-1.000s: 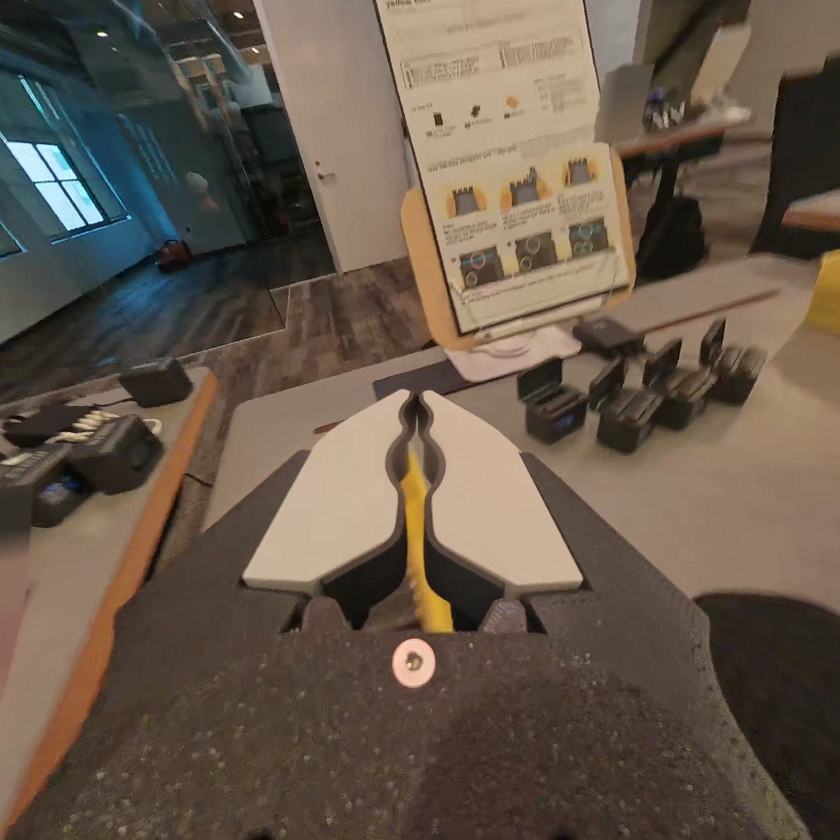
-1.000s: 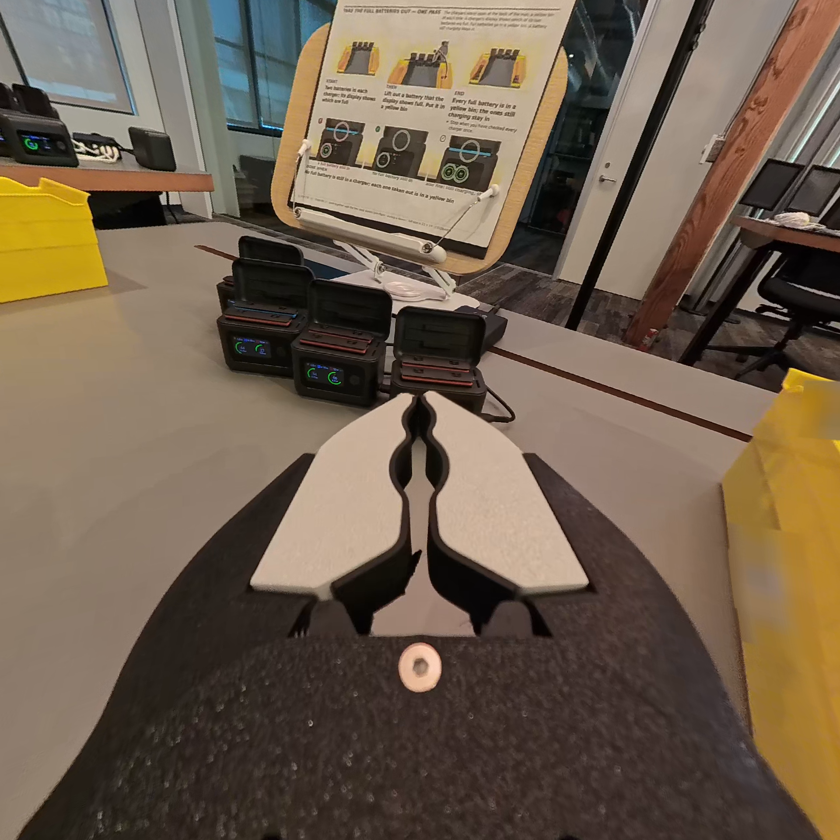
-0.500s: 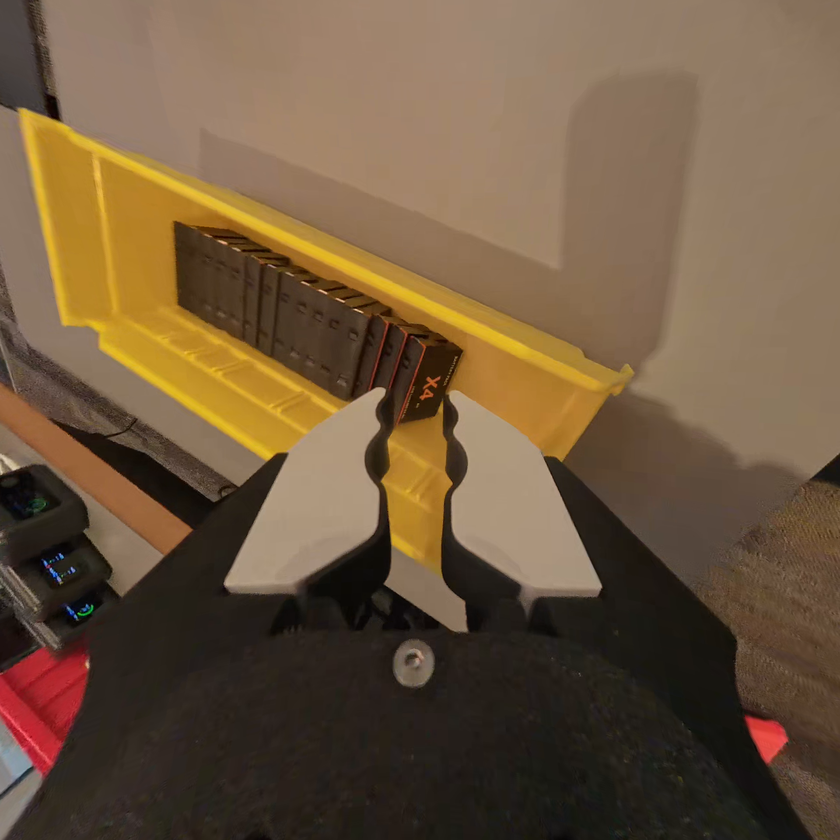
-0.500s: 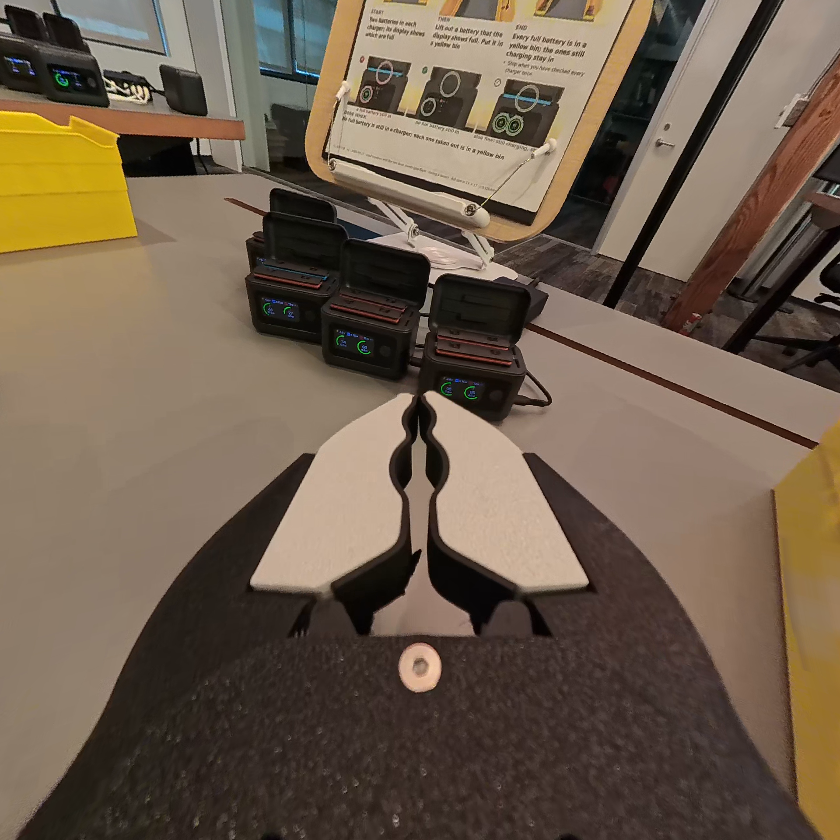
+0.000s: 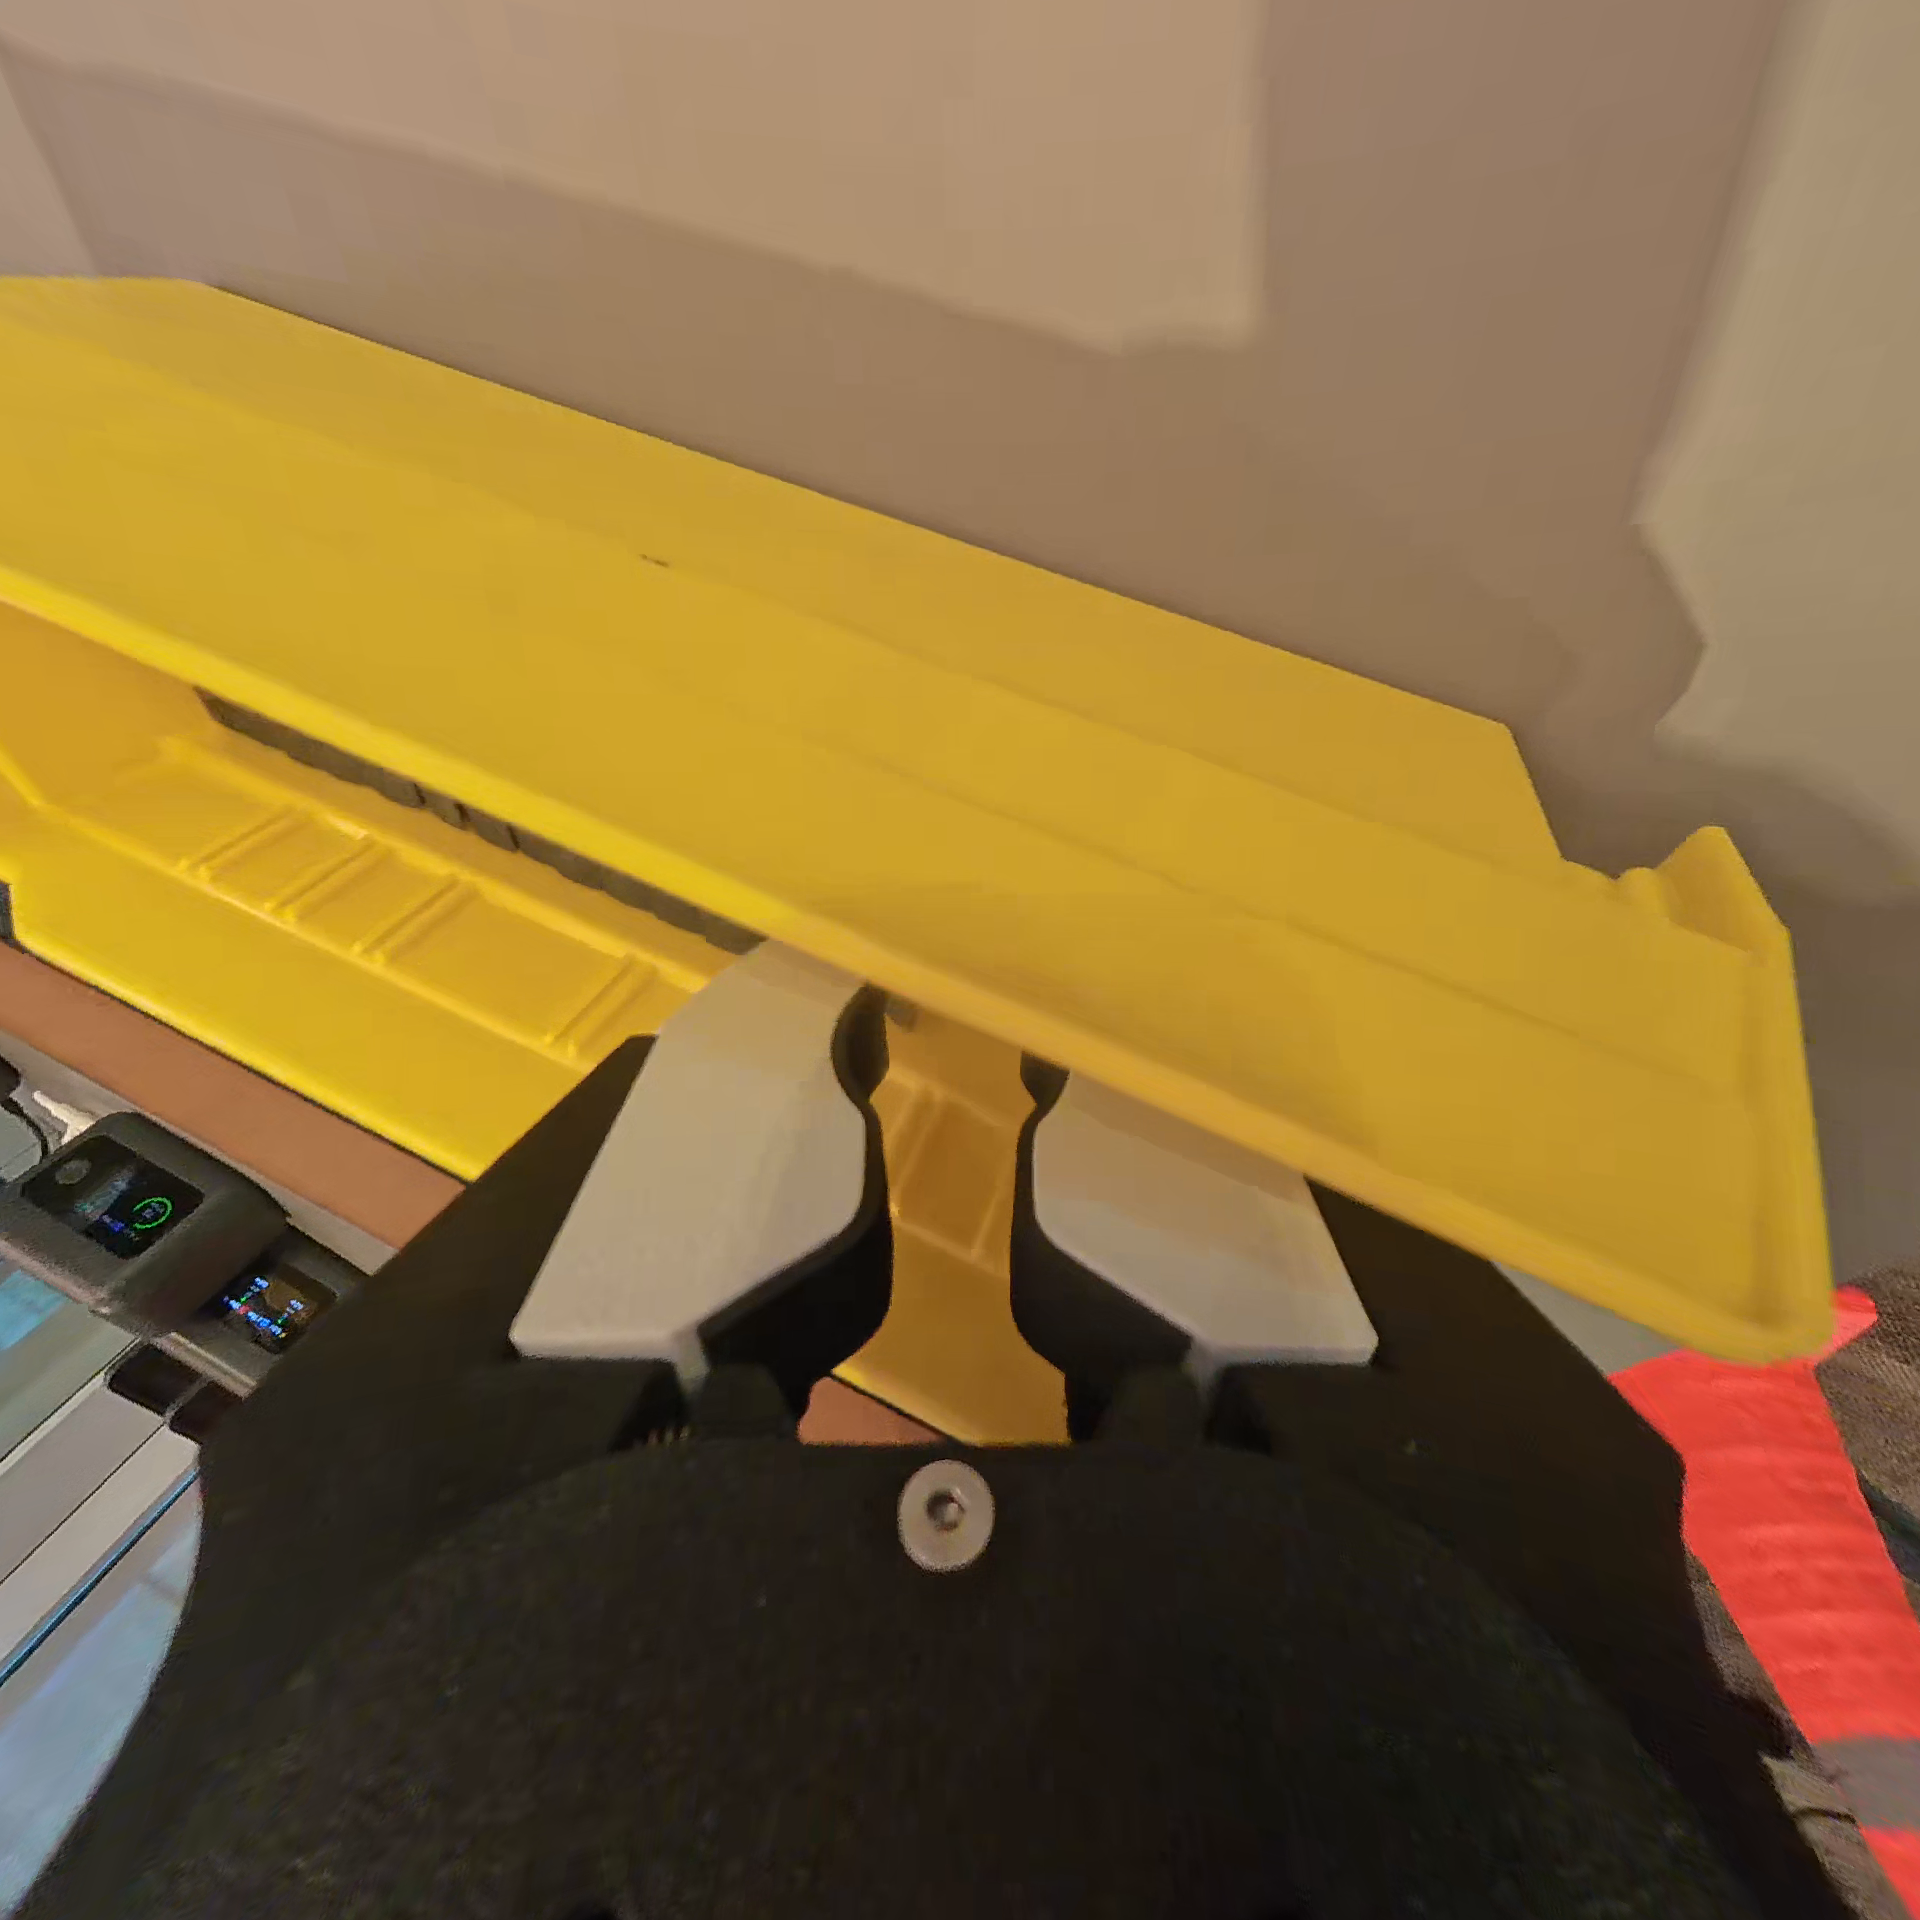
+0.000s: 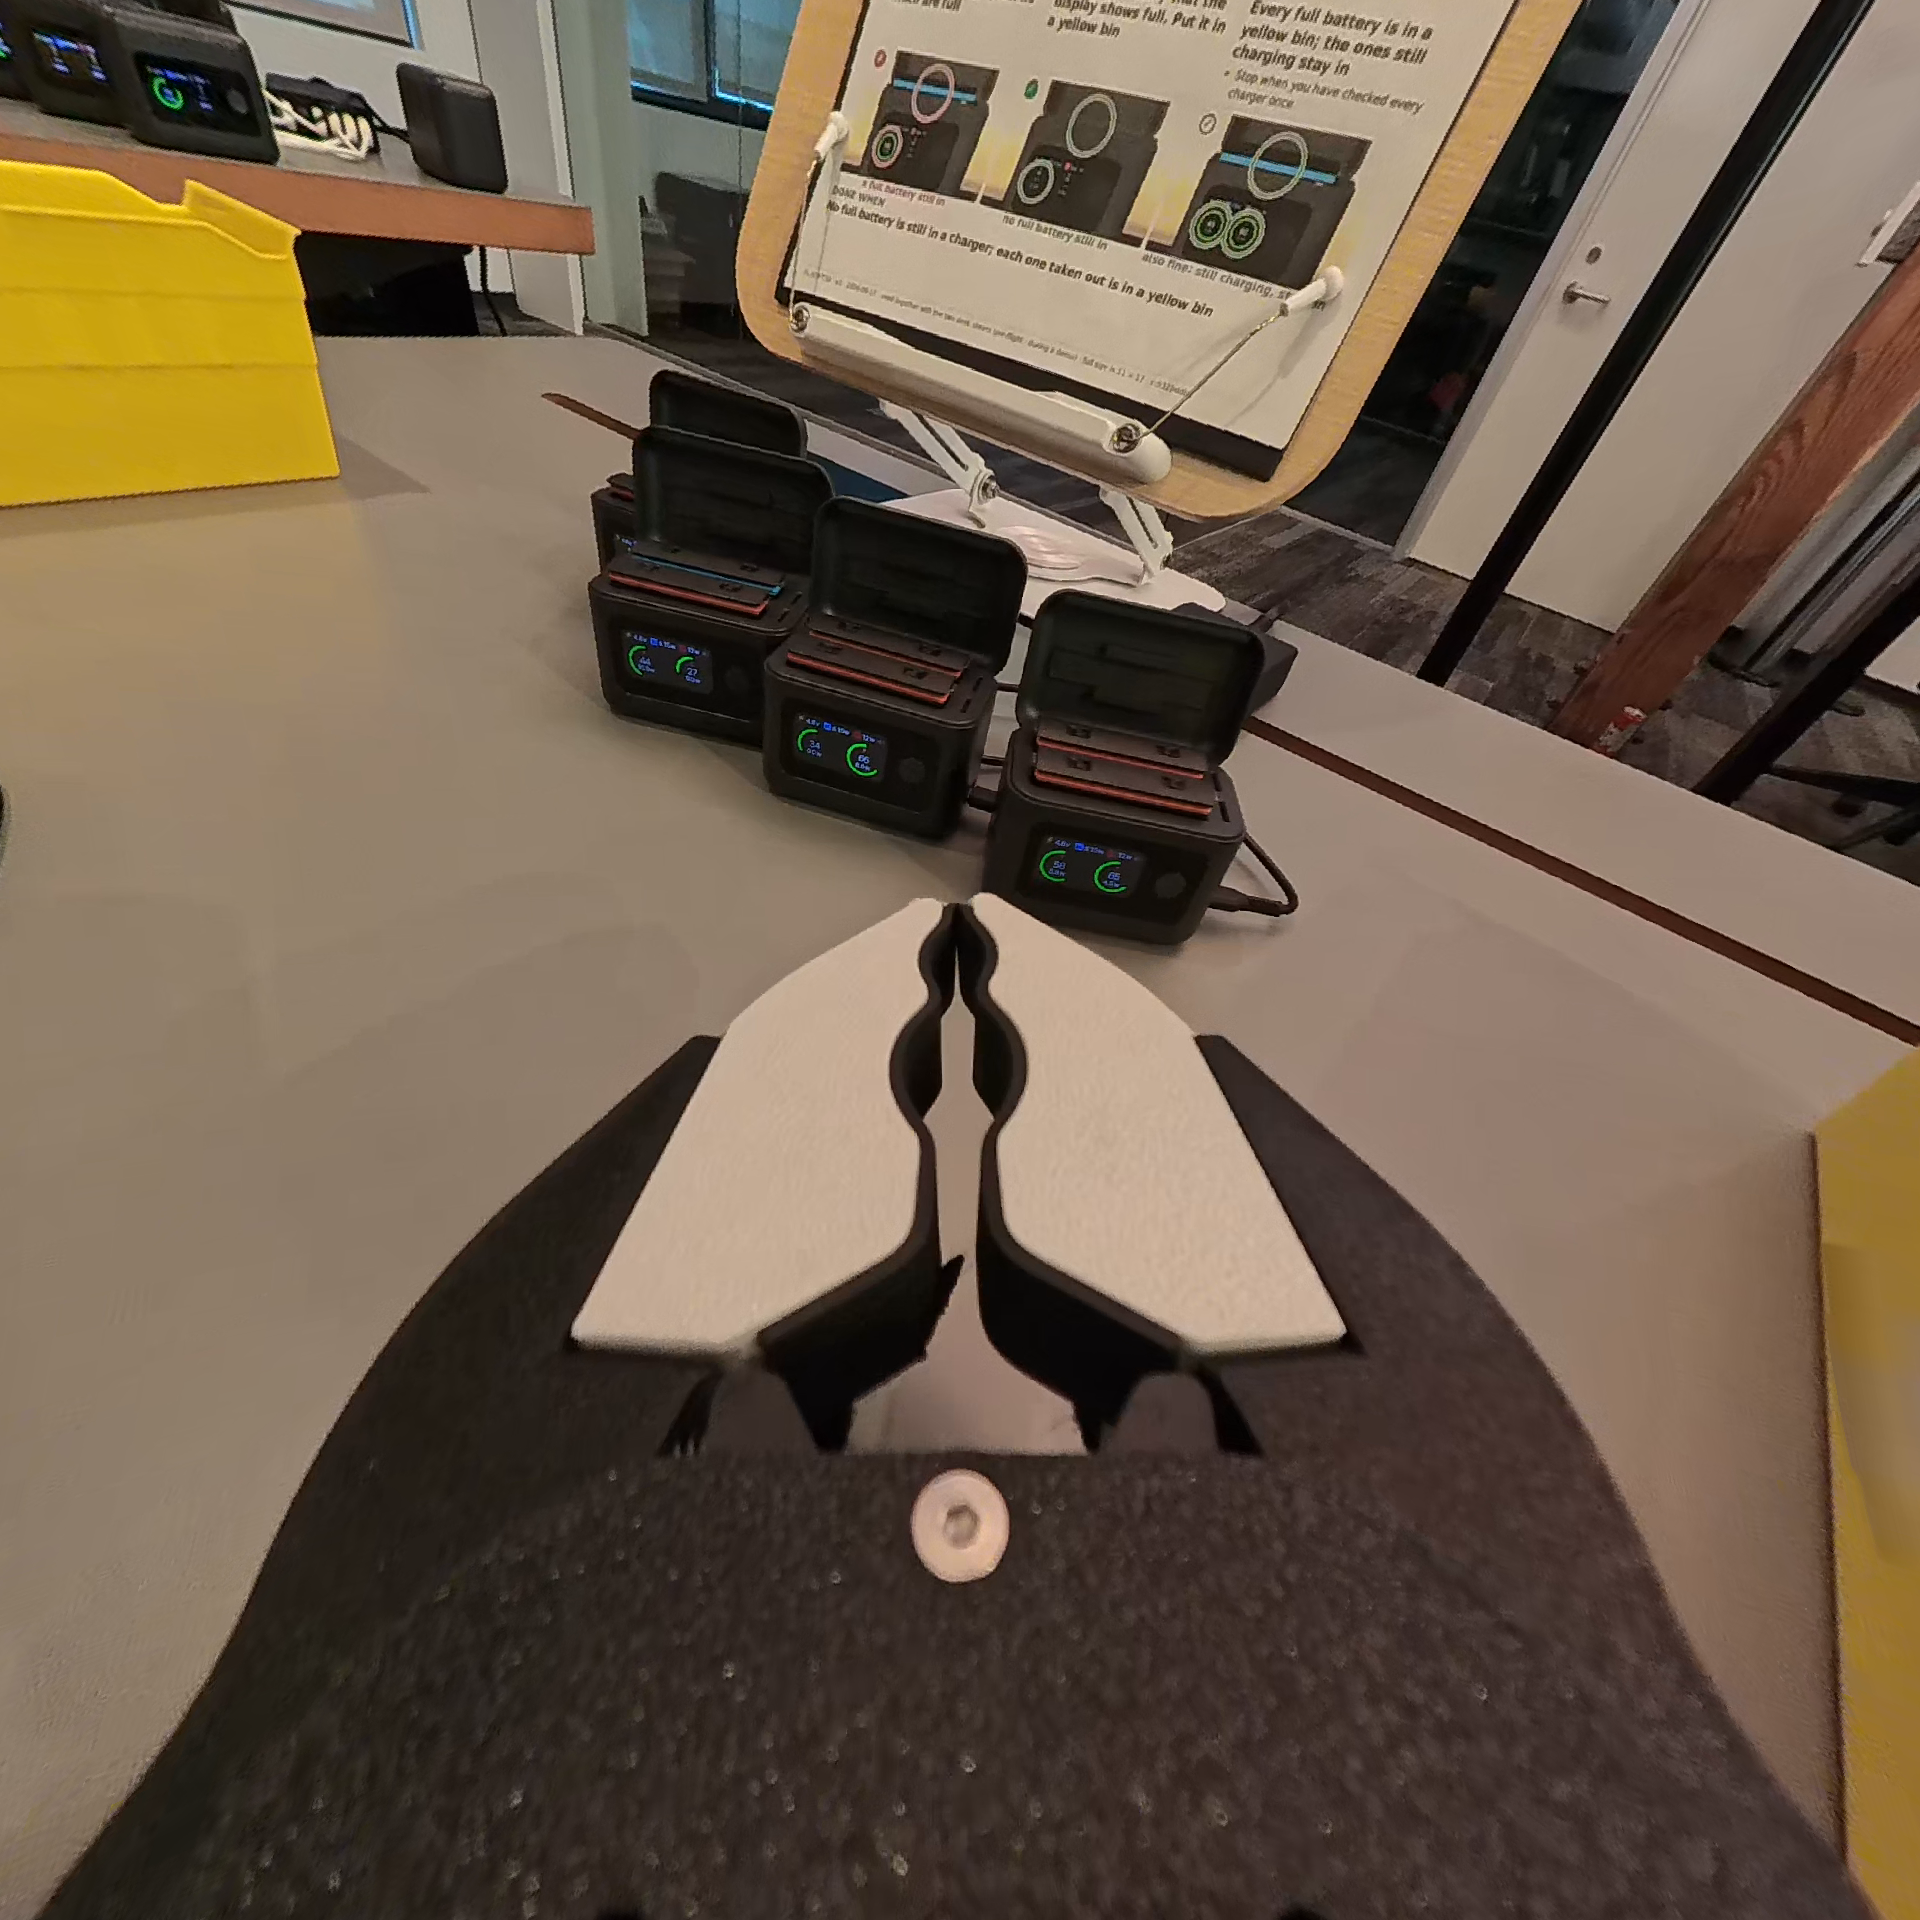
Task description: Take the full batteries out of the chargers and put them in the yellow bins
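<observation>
Under the long yellow plastic bin's rim (image 5: 1143, 935), the left hand-held gripper (image 5: 951, 1049) is sitting apart and empty, risking snagging the bin; the right hand-held gripper (image 6: 958, 914) is sitting together, empty.

On the worktop (image 6: 312, 831) four chargers (image 6: 878, 717) stand in a cluster near the far edge, just before an instruction board (image 6: 1091, 208) on its stand. One bin (image 6: 145, 343) sits toward the far left corner, another (image 6: 1870, 1455) at the right edge. A row of what seem to be batteries (image 5: 468, 810) lies in the left-hand bin (image 5: 935, 727), half hidden by its wall.
</observation>
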`<state>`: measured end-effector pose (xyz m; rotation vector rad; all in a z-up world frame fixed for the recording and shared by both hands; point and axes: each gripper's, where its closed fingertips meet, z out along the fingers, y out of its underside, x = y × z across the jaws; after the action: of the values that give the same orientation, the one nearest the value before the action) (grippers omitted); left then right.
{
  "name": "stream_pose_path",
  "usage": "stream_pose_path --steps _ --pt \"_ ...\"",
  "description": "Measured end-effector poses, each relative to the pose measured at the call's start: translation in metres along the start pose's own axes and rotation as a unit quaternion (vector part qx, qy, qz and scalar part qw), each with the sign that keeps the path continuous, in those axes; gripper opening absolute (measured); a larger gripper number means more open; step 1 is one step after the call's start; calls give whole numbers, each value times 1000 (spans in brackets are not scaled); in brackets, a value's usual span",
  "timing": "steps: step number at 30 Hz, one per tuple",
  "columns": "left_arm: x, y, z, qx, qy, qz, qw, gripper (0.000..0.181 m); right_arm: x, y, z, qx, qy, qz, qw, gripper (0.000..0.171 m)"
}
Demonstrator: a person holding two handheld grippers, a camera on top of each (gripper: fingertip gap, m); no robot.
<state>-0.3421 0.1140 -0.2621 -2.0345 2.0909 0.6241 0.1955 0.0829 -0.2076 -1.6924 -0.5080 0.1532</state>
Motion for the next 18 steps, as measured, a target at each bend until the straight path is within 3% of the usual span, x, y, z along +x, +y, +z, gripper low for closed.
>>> stream_pose_path --steps 7,9,18 --pt "0 1 0 6 -12 4 1000 19 -1 1 0 -3 -2 -2 1000 0" --pt "1 2 -4 10 -17 6 1000 8 0 1 0 -3 -1 -2 1000 0" --pt "10 9 -7 14 -32 14 999 14 -2 3 1 -7 -1 -5 1000 0"
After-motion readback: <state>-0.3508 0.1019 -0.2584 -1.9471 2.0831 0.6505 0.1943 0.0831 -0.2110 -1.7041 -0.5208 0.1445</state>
